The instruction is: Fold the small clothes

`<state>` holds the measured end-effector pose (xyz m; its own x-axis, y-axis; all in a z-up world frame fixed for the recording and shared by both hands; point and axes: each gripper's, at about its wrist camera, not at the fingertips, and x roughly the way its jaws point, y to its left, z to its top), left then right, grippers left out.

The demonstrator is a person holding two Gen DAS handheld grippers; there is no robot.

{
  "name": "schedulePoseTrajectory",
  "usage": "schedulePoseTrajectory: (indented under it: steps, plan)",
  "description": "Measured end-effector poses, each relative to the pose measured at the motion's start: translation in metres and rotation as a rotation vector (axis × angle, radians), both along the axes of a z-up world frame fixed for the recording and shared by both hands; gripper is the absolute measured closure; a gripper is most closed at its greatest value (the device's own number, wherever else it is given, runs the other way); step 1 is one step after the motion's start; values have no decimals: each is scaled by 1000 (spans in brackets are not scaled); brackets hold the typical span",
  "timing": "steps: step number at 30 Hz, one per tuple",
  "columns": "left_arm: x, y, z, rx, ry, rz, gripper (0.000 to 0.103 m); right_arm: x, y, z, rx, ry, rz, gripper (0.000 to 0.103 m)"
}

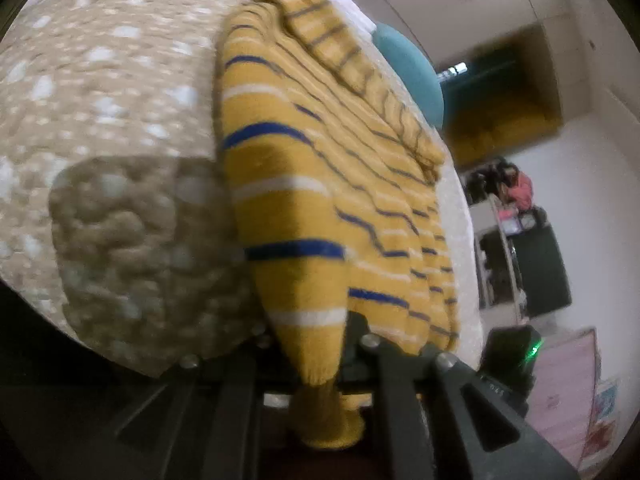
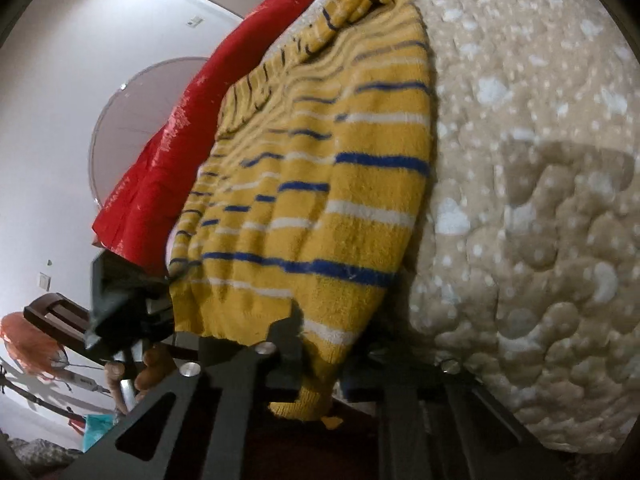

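The mustard-yellow knitted sweater with blue and white stripes [image 1: 320, 184] lies on the beige quilted bedspread with pale spots [image 1: 112, 92], its near hem hanging over the edge. The left gripper [image 1: 316, 364] and right gripper [image 2: 320, 360] are each clamped on that hem. The thick, loose knit could slip from either pinch when lifted, or drag unevenly across the bedspread and bunch the fold.

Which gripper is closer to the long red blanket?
Left, probably. The left gripper sits beside the red blanket's near end; the right gripper grips the yellow striped knitted sweater's other side, next to the beige quilt.
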<state>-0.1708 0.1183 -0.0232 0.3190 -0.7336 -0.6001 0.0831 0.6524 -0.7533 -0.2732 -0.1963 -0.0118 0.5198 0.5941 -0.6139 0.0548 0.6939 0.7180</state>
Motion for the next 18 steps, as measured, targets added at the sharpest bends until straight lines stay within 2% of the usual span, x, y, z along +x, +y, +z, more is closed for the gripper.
schedulePoseTrajectory:
  steps: [1, 3, 7, 9, 11, 14, 16, 18]
  plan:
    - [-1, 6, 4, -11, -1, 18, 93, 0, 0, 7, -9, -17, 3, 91]
    - [-9, 13, 23, -2, -54, 33, 93, -4, 1, 22, -18, -54, 16, 92]
    - [-38, 21, 62, -7, -156, 26, 93, -23, 9, 63, -36, -146, 75, 94]
    - [-53, 25, 73, -7, -195, 18, 93, -40, 13, 78, -52, -185, 107, 94]
    - [-61, 27, 72, 29, -208, 18, 93, -57, 18, 80, -50, -191, 144, 94]
    - [-61, 28, 48, 86, -152, 18, 93, -64, 29, 59, -114, -119, 178, 94]
    - [-57, 31, 38, 89, -114, 20, 93, -60, 27, 49, -108, -87, 174, 94]
    - [-54, 33, 40, 81, -132, 16, 93, -55, 22, 53, -105, -101, 164, 94]
